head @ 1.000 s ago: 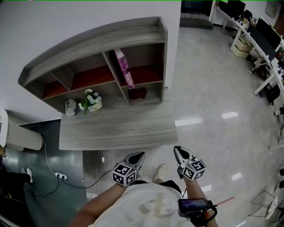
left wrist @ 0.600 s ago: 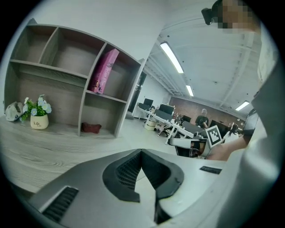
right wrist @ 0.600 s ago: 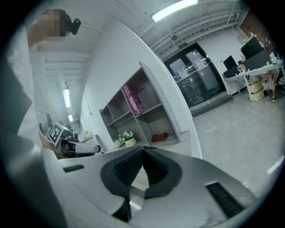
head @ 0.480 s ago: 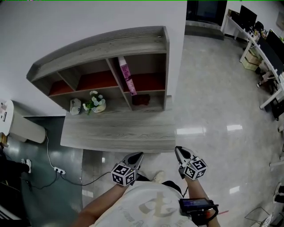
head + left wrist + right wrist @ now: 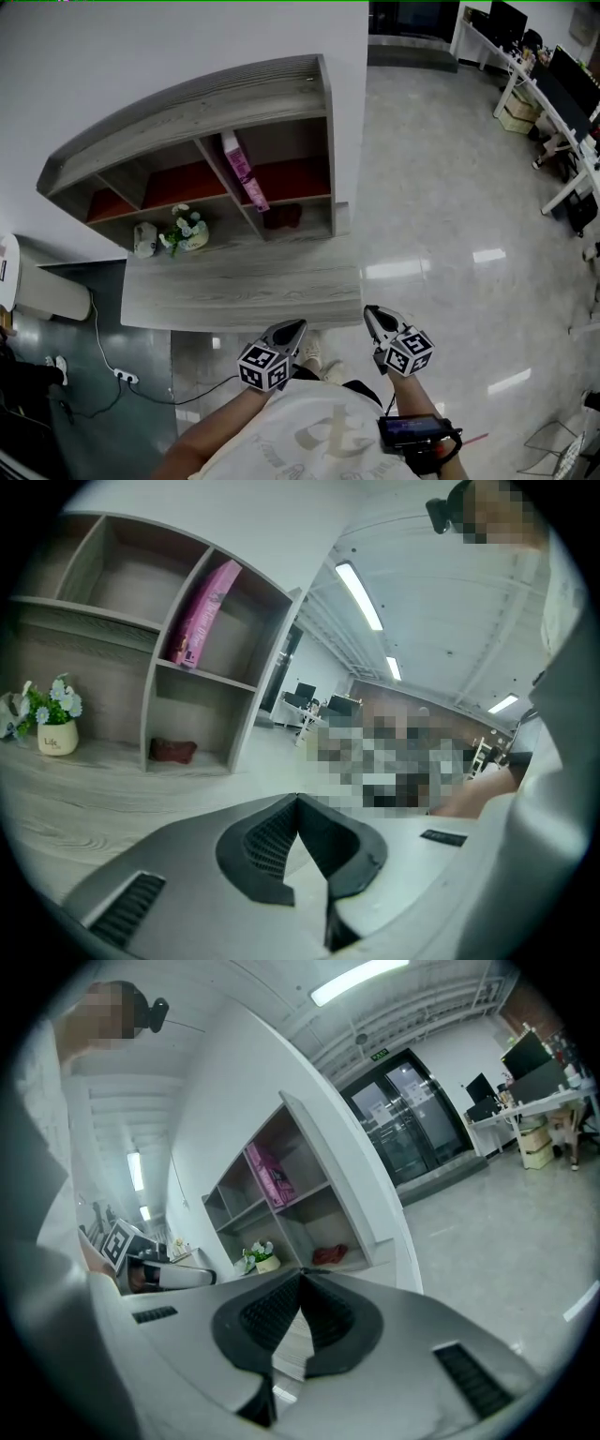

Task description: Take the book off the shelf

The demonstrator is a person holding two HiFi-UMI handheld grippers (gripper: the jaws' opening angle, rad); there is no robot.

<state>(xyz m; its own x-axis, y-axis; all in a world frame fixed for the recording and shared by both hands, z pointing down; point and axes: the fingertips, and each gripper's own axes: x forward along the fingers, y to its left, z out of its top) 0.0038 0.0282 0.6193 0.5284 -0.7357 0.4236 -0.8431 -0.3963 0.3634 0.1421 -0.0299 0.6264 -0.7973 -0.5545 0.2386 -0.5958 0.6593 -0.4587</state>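
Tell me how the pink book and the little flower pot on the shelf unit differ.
The pink book is tall and flat, while the flower pot is small, white and holds flowers. The book leans tilted against a divider in the upper right compartment; the pot stands upright on the lower level, further left. Both sit in the same grey shelf unit.

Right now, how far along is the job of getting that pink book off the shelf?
Nothing looks done yet: the pink book leans in the upper right compartment of the shelf. In hand: the left gripper and right gripper both have jaws shut and empty, held short of the counter below the shelf. Still to do: reach in, grip the book, and lift it out.
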